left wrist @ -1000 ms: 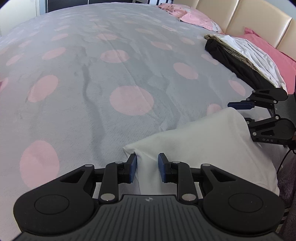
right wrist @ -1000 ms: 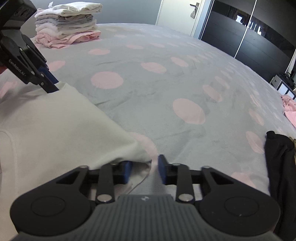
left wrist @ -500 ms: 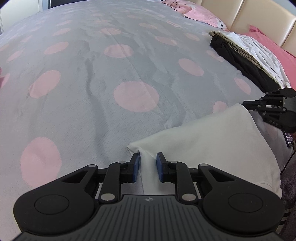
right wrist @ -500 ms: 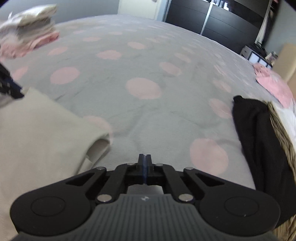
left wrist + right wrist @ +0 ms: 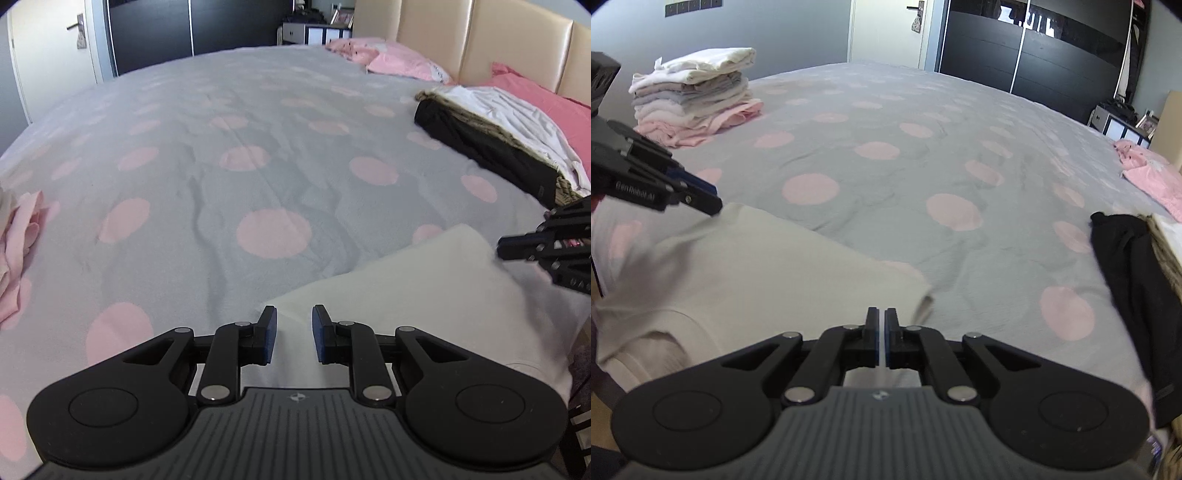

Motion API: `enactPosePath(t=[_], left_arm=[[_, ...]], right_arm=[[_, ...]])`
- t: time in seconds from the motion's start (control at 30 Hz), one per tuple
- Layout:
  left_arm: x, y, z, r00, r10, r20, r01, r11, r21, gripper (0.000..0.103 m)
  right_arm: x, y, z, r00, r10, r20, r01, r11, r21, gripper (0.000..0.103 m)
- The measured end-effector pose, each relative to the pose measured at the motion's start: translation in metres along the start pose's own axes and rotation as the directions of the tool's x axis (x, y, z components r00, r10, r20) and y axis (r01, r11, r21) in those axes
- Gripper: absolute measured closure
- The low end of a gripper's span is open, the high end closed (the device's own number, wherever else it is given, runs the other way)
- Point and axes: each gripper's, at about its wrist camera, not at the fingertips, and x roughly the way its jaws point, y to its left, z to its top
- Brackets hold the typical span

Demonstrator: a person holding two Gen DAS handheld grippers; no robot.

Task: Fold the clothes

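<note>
From the left wrist view, the left gripper (image 5: pixel 294 334) hovers with its blue-padded fingers spread apart over the near corner of a folded cream-white cotton garment (image 5: pixel 424 295), which lies on the grey bedspread with pink polka dots (image 5: pixel 240 184); the right gripper (image 5: pixel 546 251) sits at the garment's far right corner. From the right wrist view, the right gripper (image 5: pixel 881 341) has its fingers almost pressed together, a thin sliver of pale cloth between them, so it appears to pinch the garment's edge. A stack of folded white and pink clothes (image 5: pixel 694 96) rests well apart, and a black garment (image 5: pixel 1126 277) lies to the right.
</note>
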Motion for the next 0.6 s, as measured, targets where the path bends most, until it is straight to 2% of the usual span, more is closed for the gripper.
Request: enactPosePath(t=[0.1,0.17,0.27,0.3,0.6], left_arm=[[-0.004,-0.021,-0.008,1.0,-0.019,0.008,0.019,1.0,0.0,0.085],[0.0,-0.034,-0.014,0.999,-0.035,-0.015,0.035,0.999,0.008,0.085],[0.014,-0.05,-0.024,0.998,-0.011,-0.054,0.014,0.998,0.053,0.085],[0.017,-0.051,-0.025,0.998,-0.009,-0.061,0.013,0.998,0.065,0.085],[0.019,-0.05,-0.035,0.999,-0.016,-0.05,0.021,0.996,0.085,0.085]], right_arm=[[0.002,0.017,0.0,0.999,0.028,-0.016,-0.028,1.0,0.013,0.098],[0.004,0.026,-0.001,0.999,0.042,-0.027,-0.042,0.999,0.001,0.098],[0.016,0.032,-0.006,0.996,0.042,-0.075,-0.043,0.999,-0.01,0.098],[0.023,0.032,-0.009,0.994,0.041,-0.104,-0.043,0.999,-0.017,0.099],[0.025,0.031,-0.014,0.995,0.043,-0.093,-0.044,0.999,-0.008,0.099]])
